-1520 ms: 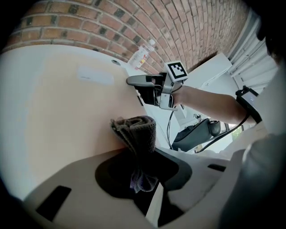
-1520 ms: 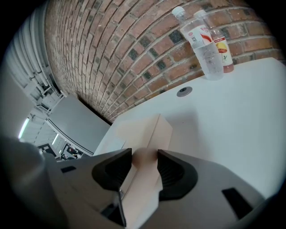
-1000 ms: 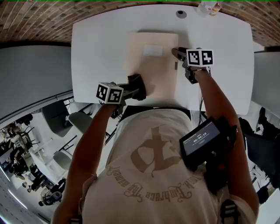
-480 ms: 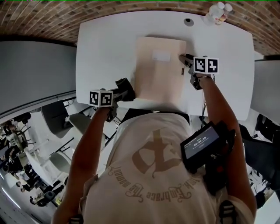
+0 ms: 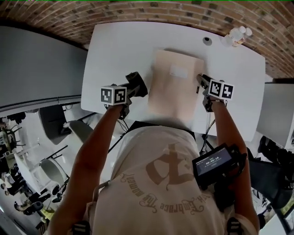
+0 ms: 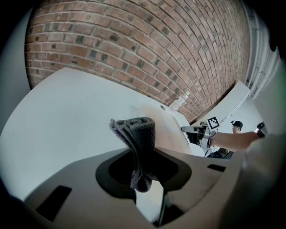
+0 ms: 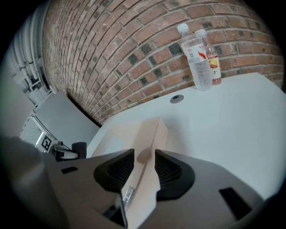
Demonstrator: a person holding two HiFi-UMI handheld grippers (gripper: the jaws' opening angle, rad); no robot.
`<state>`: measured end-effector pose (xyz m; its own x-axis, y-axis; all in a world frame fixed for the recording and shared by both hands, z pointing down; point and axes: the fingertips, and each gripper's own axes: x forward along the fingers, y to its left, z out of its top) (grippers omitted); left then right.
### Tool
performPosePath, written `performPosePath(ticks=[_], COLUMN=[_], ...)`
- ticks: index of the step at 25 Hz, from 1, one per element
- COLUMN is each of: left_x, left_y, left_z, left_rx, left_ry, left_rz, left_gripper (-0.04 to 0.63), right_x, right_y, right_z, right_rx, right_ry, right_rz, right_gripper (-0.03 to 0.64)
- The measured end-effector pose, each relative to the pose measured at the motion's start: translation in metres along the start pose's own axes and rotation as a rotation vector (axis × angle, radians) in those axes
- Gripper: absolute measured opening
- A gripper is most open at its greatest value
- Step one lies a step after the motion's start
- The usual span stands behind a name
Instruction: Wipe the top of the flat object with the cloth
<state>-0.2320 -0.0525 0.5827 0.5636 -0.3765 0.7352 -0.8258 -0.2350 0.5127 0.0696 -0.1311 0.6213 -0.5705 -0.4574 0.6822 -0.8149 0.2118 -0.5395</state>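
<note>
Bracing is begun: object (image 5: 177,87) edge straddled by right fingers (image 7: 117,172) just closing, ungripped; cloth (image 6: 139,134), pinched in left fingers (image 6: 111,172), must be swept toward them.

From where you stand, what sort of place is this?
Probably an office or lab workspace: a white desk with a cable hole, a brick wall behind it, and office chairs on the floor beside it.
</note>
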Motion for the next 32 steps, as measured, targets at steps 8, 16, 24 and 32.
performPosePath(ticks=[8,16,24,32], left_x=[0.035,0.080,0.106,0.125], left_y=[0.023,0.020,0.033,0.030], left_z=[0.075,0.132,0.153,0.151], left_rx=[-0.033,0.083,0.221,0.336], left_ry=[-0.132,-0.140,-0.102,-0.027], left_rz=[0.022,0.017,0.088,0.070], left_gripper=[0.112,0.112,0.112,0.109], right_x=[-0.021,-0.020,-0.018,-0.016], right_y=[0.021,0.023,0.028,0.027], right_z=[-0.039,-0.061,-0.065,-0.063], right_rx=[-0.053,-0.010,-0.029,-0.051], right_ry=[0.060,0.075,0.147,0.164], right_rz=[-0.066,-0.136,-0.151,-0.176], right_gripper=[0.158,0.158,0.158,0.158])
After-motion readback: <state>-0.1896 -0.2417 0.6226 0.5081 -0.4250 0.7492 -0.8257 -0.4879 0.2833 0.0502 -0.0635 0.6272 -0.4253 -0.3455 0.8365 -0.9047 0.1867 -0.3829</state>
